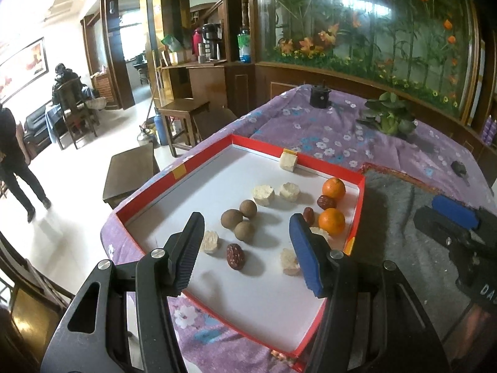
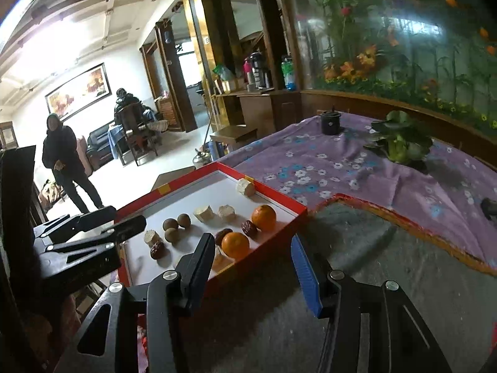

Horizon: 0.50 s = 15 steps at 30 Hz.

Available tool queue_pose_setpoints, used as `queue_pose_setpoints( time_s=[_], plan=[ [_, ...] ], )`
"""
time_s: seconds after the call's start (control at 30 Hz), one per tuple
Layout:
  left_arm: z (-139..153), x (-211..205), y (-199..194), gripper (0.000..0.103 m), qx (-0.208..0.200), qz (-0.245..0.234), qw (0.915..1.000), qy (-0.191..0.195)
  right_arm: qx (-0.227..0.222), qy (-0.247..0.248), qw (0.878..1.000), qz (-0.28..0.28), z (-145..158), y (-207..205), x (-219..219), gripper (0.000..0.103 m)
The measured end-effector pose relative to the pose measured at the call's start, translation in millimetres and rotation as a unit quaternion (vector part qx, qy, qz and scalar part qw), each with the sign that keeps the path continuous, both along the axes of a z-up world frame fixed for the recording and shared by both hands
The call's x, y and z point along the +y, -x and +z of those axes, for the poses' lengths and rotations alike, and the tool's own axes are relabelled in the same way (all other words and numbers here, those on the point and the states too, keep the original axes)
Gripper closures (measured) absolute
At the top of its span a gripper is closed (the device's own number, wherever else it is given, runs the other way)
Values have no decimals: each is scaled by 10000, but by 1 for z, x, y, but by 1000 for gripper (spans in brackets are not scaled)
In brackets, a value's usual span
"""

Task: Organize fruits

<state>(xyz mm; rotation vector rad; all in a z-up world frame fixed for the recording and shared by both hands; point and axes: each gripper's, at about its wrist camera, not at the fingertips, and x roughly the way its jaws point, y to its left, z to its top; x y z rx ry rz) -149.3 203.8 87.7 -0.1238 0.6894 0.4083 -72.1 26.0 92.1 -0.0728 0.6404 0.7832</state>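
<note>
Between picks: left tool (image 1: 245,248) and right tool (image 2: 253,267) both gape empty. Next, grip centre-frame jujube (image 1: 235,256) inside red tray (image 1: 174,180).

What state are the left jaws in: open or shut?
Open. In the left wrist view the left gripper shows a clear gap between its fingers, nothing clamped; the tray floor shows through.

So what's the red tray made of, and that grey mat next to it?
The red tray looks like cardboard, maybe a box lid: thin straight walls, sharp folded corners, a smooth white matte floor. The grey mat looks like soft fuzzy fabric, perhaps felt or fleece: a dull, speckled nap and an orange stitched-looking edge.
</note>
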Motion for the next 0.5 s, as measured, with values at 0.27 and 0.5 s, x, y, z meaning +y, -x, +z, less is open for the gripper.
queue_pose_setpoints(
  time_s=[0.27,0.5],
  plan=[
    [-2,-7,7,46,53,0,10000,-8,115,-3,9999,-83,-9,13,-2,51],
    [-1,-6,12,46,71,119,9999,32,199,12,9998,100,-16,15,9,51]
  ],
)
